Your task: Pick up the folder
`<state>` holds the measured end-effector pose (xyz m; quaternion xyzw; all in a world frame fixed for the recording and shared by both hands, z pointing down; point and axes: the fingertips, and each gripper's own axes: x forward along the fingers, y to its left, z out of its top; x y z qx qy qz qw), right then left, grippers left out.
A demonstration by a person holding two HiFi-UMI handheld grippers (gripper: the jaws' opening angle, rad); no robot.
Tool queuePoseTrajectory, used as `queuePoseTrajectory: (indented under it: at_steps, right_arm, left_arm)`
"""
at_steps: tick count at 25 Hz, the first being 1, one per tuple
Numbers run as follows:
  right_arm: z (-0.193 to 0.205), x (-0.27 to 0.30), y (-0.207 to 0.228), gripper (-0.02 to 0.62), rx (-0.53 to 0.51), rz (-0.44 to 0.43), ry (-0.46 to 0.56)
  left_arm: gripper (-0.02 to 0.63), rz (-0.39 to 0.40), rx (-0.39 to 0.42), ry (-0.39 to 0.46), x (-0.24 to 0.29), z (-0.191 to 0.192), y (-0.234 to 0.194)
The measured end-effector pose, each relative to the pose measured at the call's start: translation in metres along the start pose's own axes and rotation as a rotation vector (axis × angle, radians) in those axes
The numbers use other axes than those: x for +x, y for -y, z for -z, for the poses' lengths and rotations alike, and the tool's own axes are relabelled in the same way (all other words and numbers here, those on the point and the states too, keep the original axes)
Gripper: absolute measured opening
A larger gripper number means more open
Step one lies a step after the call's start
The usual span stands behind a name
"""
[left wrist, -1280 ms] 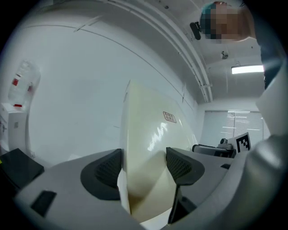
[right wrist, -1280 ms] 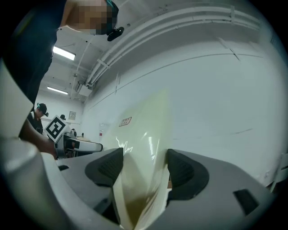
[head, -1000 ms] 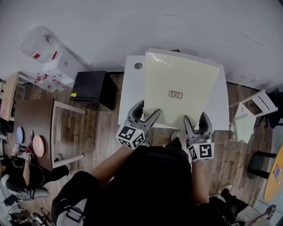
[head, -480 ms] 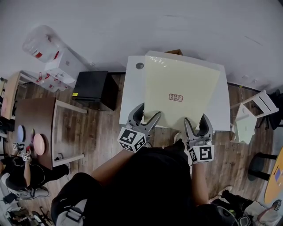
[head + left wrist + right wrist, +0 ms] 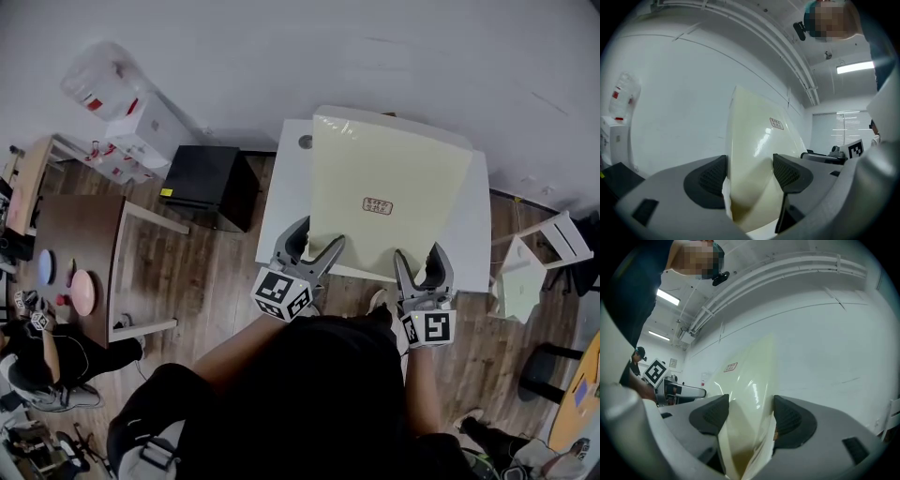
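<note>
1. Where the white table stands against the wall, the pale yellow folder spans most of its top.
2. The left gripper pinches the folder's near edge by its left corner.
3. The right gripper pinches the same edge by the right corner.

Folder sits over the white table, at 12 o'clock from the person. Left gripper grips its near edge at 7 o'clock, right gripper at 5 o'clock. Black cabinet just beside the table at 9 o'clock, brown table further out. Boxes at 10 o'clock. White chair at 3 o'clock, apart.
</note>
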<state>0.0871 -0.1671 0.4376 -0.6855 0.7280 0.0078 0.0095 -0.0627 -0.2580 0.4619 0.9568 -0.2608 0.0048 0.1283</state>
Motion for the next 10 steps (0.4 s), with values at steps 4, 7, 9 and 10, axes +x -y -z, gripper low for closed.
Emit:
queuePoseTrajectory:
  at_steps: [4, 7, 9, 10]
  right_arm:
    - [-0.002, 0.007, 0.005, 0.313, -0.012, -0.015, 0.000]
    - [0.000, 0.006, 0.015, 0.313, -0.007, -0.021, 0.000]
    - [0.003, 0.005, 0.024, 0.313, 0.001, -0.023, 0.000]
    - [0.004, 0.004, 0.028, 0.313, 0.005, -0.023, -0.001]
  left_arm:
    - [0.322, -0.017, 0.013, 0.009, 0.005, -0.005, -0.001]
    - [0.322, -0.024, 0.017, 0.005, 0.013, -0.003, 0.005]
    - [0.322, -0.027, 0.016, 0.002, 0.020, 0.000, 0.009]
    - [0.322, -0.028, 0.016, 0.000, 0.024, 0.002, 0.011]
